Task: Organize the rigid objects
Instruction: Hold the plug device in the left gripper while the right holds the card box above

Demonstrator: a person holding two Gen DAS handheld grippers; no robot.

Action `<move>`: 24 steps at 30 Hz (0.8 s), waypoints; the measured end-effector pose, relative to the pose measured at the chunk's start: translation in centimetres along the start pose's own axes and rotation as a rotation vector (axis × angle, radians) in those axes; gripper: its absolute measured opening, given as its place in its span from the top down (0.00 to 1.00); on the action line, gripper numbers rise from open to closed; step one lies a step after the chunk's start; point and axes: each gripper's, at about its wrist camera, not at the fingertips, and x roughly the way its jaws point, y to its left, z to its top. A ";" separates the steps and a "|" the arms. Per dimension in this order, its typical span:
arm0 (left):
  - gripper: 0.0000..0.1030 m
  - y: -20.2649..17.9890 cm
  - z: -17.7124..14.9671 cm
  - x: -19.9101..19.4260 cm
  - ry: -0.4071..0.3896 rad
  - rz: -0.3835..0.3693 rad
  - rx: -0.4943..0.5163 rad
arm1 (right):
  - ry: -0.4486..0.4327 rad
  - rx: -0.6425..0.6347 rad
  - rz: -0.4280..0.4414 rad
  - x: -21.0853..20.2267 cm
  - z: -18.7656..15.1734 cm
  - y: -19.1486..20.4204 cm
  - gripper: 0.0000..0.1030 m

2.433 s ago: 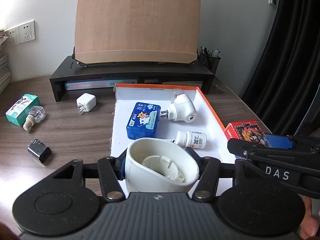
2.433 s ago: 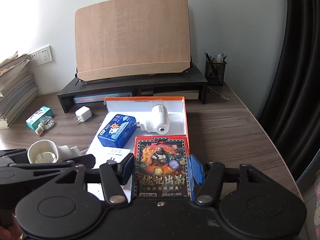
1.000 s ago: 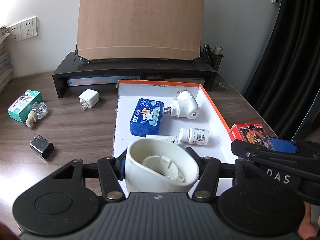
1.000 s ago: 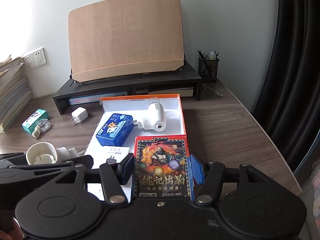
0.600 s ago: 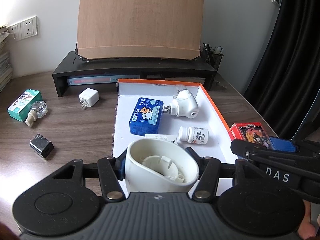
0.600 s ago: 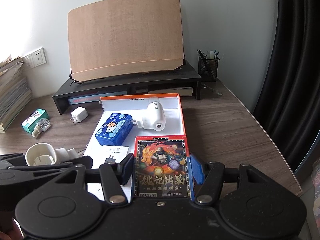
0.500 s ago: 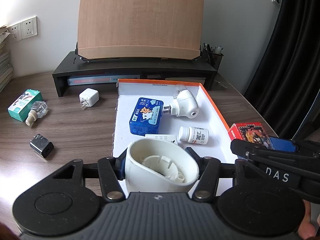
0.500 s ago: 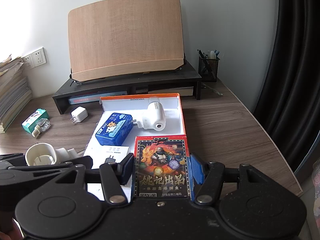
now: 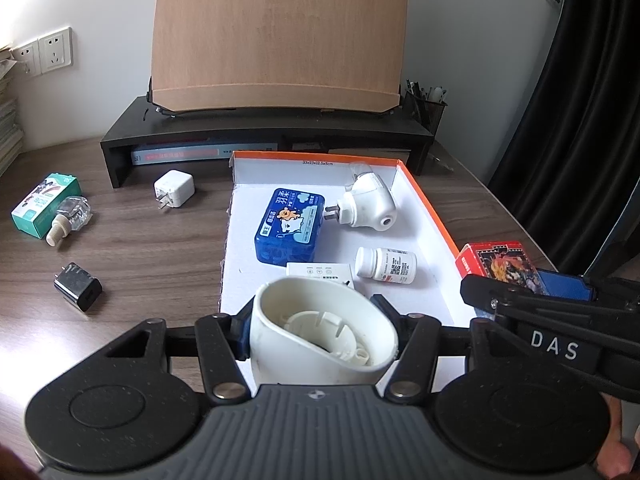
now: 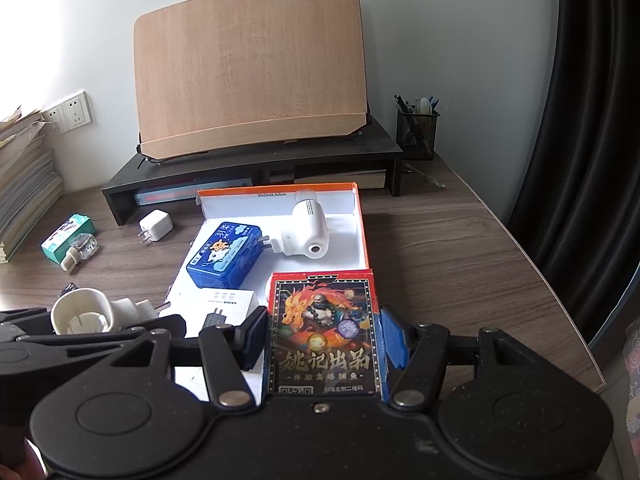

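My left gripper (image 9: 320,332) is shut on a white plug-in vaporizer shell (image 9: 320,340), held above the near end of the white, orange-rimmed box (image 9: 424,196); the shell also shows in the right wrist view (image 10: 84,314). My right gripper (image 10: 324,340) is shut on a red card box (image 10: 324,336), held over the box's near right corner; the card box also shows in the left wrist view (image 9: 496,264). Inside the box lie a blue tin (image 9: 290,226), a white plug-in vaporizer (image 9: 366,208), a white pill bottle (image 9: 386,265) and a small white carton (image 9: 320,271).
On the wooden desk left of the box lie a white charger (image 9: 174,190), a black charger (image 9: 78,286), a green carton (image 9: 44,204) and a clear refill bottle (image 9: 68,220). A black monitor riser (image 9: 264,140) with a wooden board stands behind. A pen holder (image 10: 416,130) is at back right.
Both grippers have drawn back slightly from the box and steadied, each still holding its object. Nothing on the desk has moved.
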 end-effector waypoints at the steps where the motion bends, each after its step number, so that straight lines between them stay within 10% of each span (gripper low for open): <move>1: 0.45 0.0 0.0 0.1 0.003 0.001 0.000 | 0.002 0.000 0.000 0.1 0.0 0.0 0.31; 24: 0.45 0.4 -0.4 0.3 0.019 0.017 -0.019 | 0.031 -0.016 0.019 0.8 -0.3 0.3 0.31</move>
